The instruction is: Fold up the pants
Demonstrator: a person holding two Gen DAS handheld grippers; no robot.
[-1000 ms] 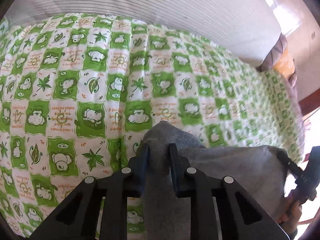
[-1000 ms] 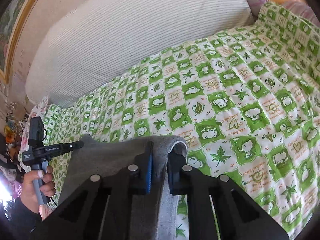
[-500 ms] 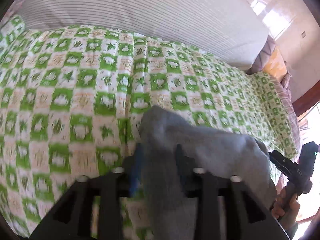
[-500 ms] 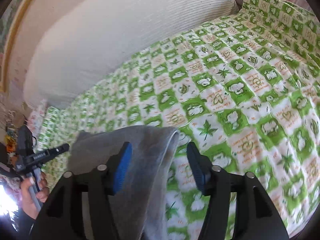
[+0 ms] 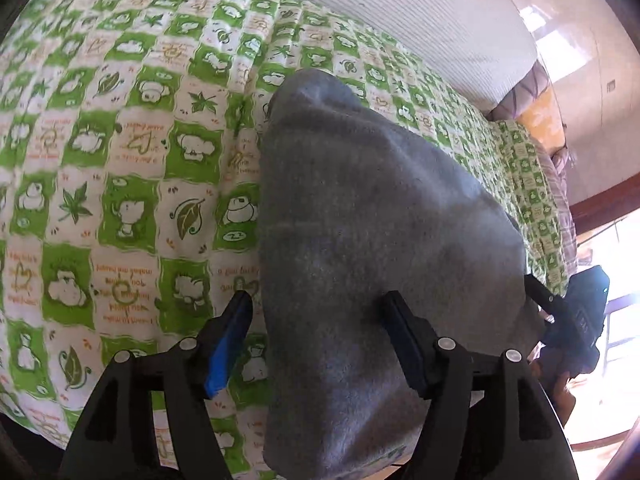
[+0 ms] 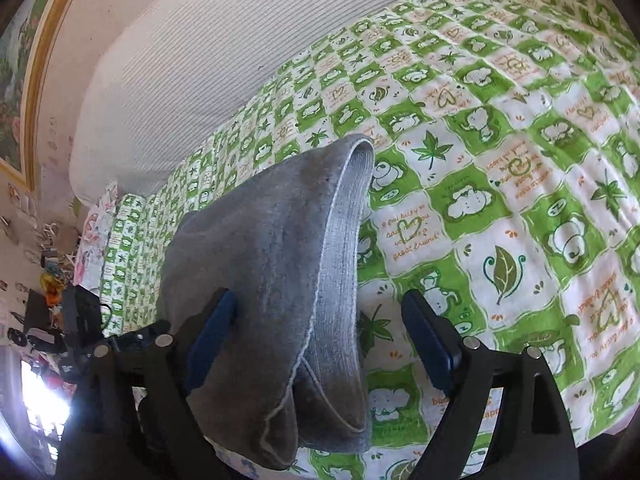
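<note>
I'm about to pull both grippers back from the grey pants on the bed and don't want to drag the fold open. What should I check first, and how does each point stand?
1. Left gripper jaws open, having just been opening: ok.
2. Right gripper jaws open, having just been opening: ok.
3. Pads off the cloth: cannot tell; the grey pants lie between both pairs of fingers and brush the inner ones.
4. Pants resting on the green checked sheet: ok.
5. Fold lying flat: not ok; the ribbed hem stands up in a loop.
6. Near edge of the pants: cannot tell, hidden below the grippers.
</note>
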